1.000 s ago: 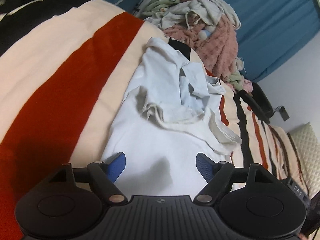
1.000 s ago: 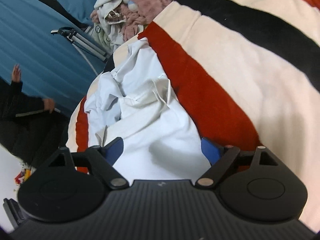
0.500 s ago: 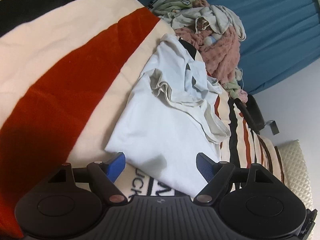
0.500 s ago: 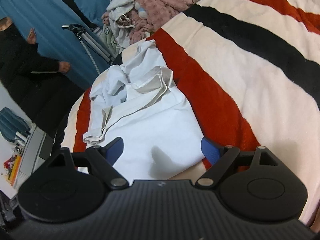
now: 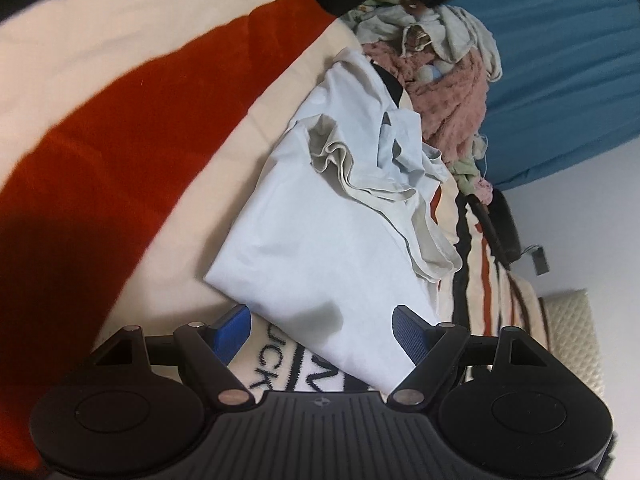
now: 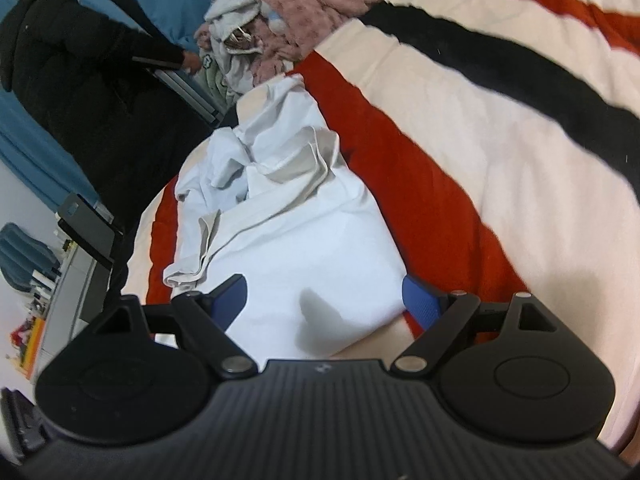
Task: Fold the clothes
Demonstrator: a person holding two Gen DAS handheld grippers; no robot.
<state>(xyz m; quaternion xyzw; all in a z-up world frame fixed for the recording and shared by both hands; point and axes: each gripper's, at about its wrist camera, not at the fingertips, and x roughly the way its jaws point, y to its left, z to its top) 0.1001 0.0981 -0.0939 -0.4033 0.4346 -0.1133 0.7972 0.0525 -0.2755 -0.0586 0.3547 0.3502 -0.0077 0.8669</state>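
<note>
A pale blue-white shirt [image 5: 320, 232] lies partly folded on a striped blanket, its far end bunched with a beige hem. It also shows in the right wrist view [image 6: 296, 240]. My left gripper [image 5: 322, 326] is open and empty, its blue pads either side of the shirt's near corner, just above it. My right gripper [image 6: 324, 300] is open and empty, spanning the shirt's near edge.
A pile of unfolded clothes [image 5: 444, 80] with a pink fleece lies beyond the shirt, also in the right wrist view [image 6: 288, 12]. The red, cream and black blanket [image 5: 120, 120] covers the bed. A person in black [image 6: 80, 64] stands by the blue curtain.
Both grippers have drawn back from the shirt, so more blanket and printed lettering shows under its near edge. The shirt lies still. The person in black has moved closer to the clothes pile.
</note>
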